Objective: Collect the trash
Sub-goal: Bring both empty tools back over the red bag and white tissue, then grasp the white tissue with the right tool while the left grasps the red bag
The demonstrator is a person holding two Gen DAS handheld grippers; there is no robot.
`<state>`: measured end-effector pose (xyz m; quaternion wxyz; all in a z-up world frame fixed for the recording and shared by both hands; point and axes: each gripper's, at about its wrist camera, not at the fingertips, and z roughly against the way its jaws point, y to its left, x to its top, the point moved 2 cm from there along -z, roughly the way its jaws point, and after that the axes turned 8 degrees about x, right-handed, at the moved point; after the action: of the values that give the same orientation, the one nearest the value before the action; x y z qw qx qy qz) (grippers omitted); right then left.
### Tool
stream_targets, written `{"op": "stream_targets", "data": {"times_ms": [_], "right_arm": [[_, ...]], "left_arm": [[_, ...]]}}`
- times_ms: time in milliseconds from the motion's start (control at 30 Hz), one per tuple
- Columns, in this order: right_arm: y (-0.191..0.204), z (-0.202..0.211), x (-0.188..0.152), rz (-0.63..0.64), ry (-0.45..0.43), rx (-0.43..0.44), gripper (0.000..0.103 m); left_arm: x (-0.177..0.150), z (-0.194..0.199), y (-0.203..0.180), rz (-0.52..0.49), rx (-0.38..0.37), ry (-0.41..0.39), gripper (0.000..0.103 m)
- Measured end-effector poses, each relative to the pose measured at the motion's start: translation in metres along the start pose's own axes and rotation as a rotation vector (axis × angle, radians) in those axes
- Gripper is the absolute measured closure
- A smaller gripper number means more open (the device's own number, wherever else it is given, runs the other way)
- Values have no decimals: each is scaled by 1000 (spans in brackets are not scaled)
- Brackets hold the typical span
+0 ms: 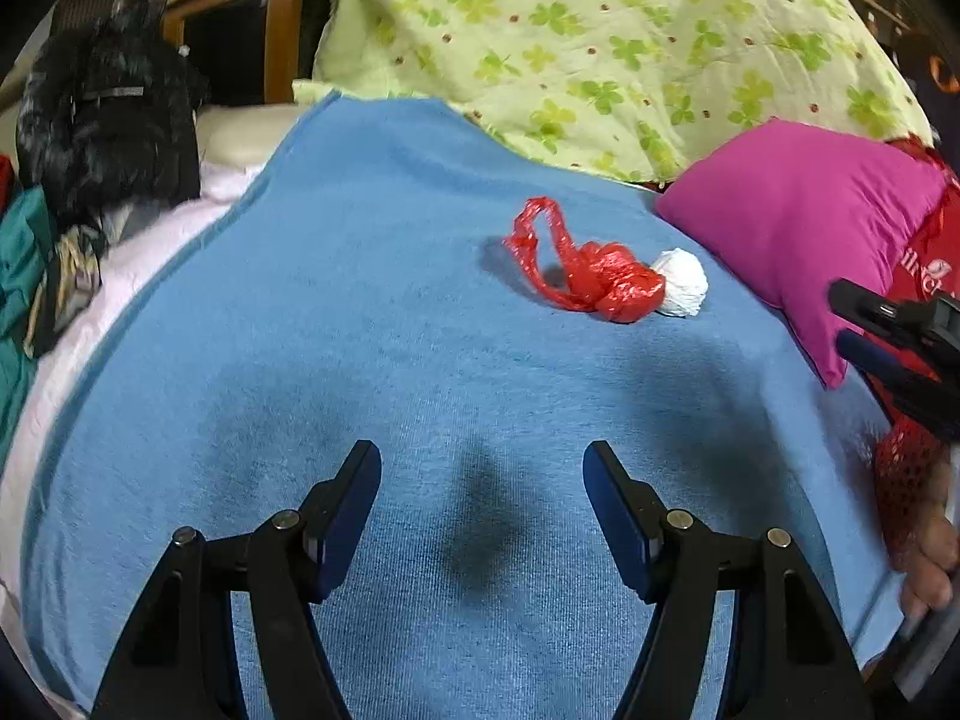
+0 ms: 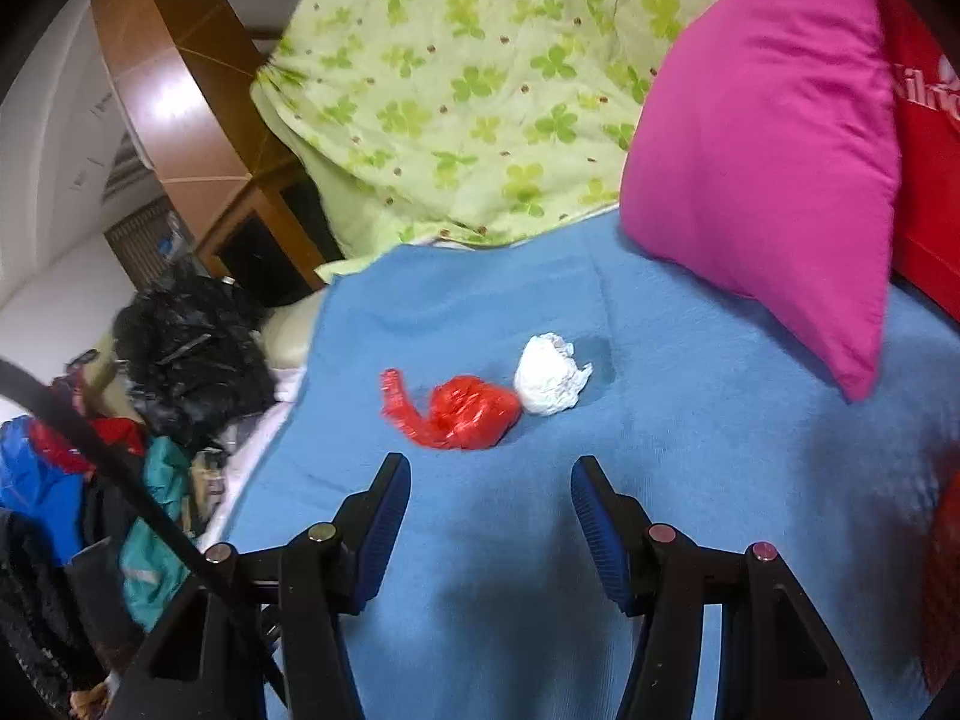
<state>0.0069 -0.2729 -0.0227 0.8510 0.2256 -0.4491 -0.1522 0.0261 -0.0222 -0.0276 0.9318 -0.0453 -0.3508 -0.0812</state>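
A crumpled red plastic bag and a white paper wad lie touching each other on a blue blanket. My left gripper is open and empty, well short of them. My right gripper is open and empty, just in front of the red bag and the white wad. The right gripper also shows at the right edge of the left wrist view, beside a red mesh bag by a hand.
A magenta pillow and a red bag lie to the right. A green clover-print quilt lies behind. A black furry item and piled clothes sit off the blanket's left edge. A wooden cabinet stands behind.
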Motion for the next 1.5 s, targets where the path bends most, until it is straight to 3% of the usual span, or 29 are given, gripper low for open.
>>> {"op": "stream_targets", "data": {"times_ms": [233, 400, 600, 800, 1100, 1300, 1500], "right_arm": [[-18, -81, 41, 5, 31, -59, 44], [-38, -130, 48, -27, 90, -88, 48], [-58, -158, 37, -73, 152, -101, 70], [-59, -117, 37, -130, 126, -77, 74], [-50, -21, 5, -178, 141, -87, 74], [-57, 25, -23, -214, 148, -79, 74], [-61, 39, -17, -165, 135, -82, 74]], "left_arm": [[-3, 0, 6, 11, -11, 17, 32], [-6, -3, 7, 3, -15, 39, 32], [-7, -6, 5, -16, -4, 49, 32], [-5, -2, 7, 12, -4, 36, 32], [-2, 5, -6, 8, -22, 35, 32], [37, -1, -41, 7, -59, 28, 32], [76, -42, -85, 30, -51, 68, 32]]}}
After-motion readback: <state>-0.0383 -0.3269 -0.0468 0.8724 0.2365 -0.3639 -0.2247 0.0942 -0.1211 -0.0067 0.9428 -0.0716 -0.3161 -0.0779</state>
